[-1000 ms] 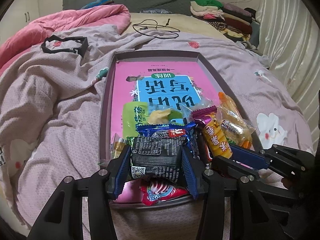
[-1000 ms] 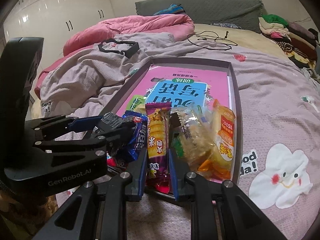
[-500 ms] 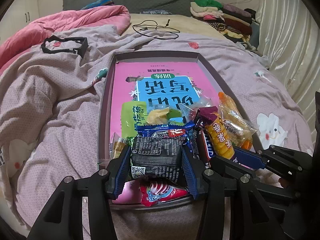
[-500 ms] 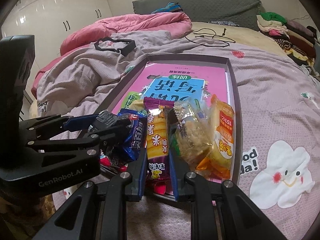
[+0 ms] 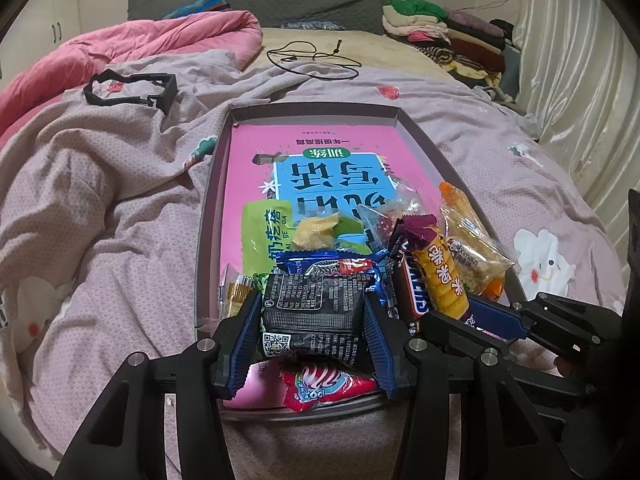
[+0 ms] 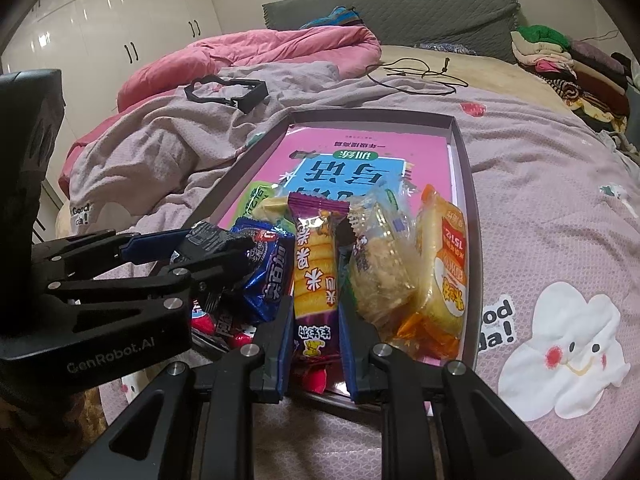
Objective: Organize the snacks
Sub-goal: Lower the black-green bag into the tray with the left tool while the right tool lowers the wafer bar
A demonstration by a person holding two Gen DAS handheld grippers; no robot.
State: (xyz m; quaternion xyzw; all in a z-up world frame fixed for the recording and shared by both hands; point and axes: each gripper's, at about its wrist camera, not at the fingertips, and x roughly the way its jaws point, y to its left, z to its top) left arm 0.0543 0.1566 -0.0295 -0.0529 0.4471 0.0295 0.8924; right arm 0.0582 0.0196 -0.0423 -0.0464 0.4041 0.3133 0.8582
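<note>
Black snack packet (image 5: 310,314) clamped in left hand-held gripper (image 5: 312,320) over near end of grey tray (image 5: 208,216) on bed, purple rice-cracker bar (image 6: 314,280) gripped by right hand-held gripper (image 6: 312,320), red wrapper (image 5: 324,388) beneath seen only from left wrist, white wardrobe (image 6: 120,32) only from right.

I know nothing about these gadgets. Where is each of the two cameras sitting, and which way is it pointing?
Left wrist view: sits on the left gripper, looking down along its jaws, shut on a black snack packet in the tray; the right gripper enters from the right.
Right wrist view: sits on the right gripper, jaws shut on a purple rice-cracker packet; the left gripper shows at left.
Shared: the tray of snacks, pink booklet, bed, black cable.
</note>
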